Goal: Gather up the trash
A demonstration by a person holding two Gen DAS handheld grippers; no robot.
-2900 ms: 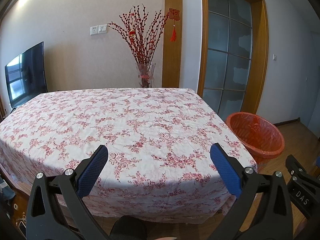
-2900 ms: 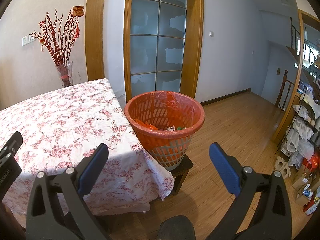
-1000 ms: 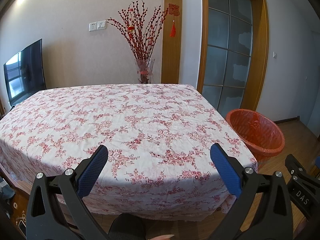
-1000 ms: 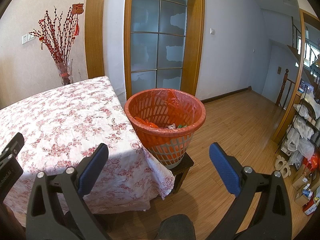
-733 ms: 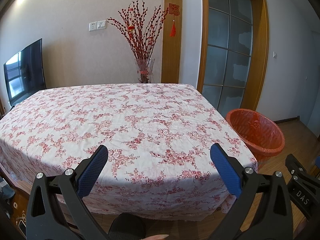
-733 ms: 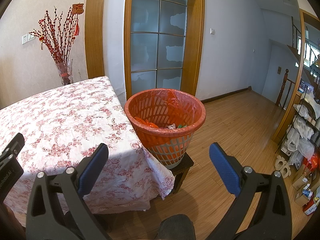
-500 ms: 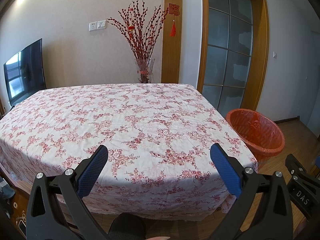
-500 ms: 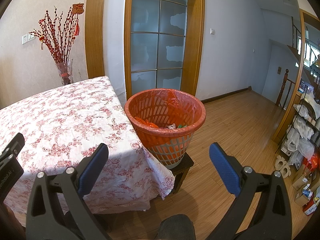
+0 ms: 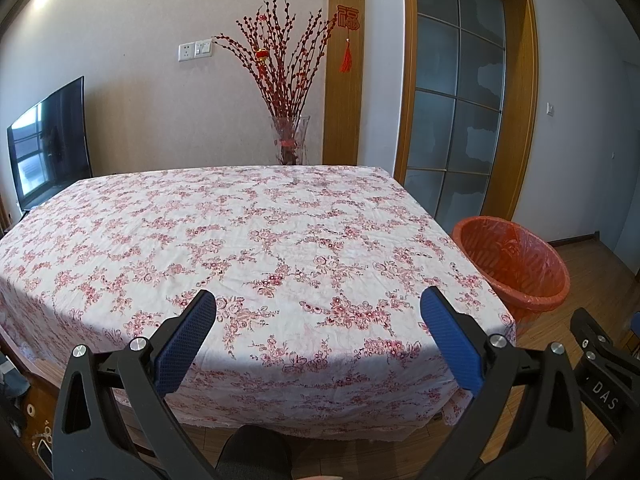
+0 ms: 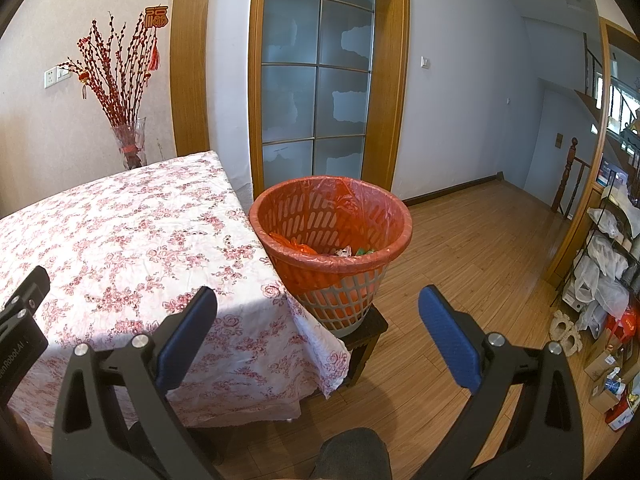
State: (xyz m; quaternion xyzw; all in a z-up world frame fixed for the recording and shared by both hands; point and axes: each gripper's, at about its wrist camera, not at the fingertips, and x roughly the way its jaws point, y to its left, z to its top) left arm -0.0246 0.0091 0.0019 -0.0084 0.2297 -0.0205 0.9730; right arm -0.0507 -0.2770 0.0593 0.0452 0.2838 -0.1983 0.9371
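An orange trash basket [image 10: 332, 240] lined with a red bag stands on a low dark stool at the table's right end; it also shows in the left wrist view [image 9: 516, 268]. Some trash [image 10: 344, 251] lies in its bottom. The table [image 9: 240, 240] wears a white cloth with red flowers, and I see no trash on it. My left gripper [image 9: 318, 328] is open and empty, held over the table's near edge. My right gripper [image 10: 318, 324] is open and empty, held in front of the basket and below its rim.
A glass vase with red branches [image 9: 290, 136] stands behind the table's far edge. A television [image 9: 48, 148] is at the far left. A glass door [image 10: 316, 92] is behind the basket. Shelves with bags and boxes [image 10: 608, 272] stand at the right on the wooden floor.
Since 2.9 s ago the left view has tilted slightly, so the table sits a little higher in frame. Nothing has visibly moved over the last second.
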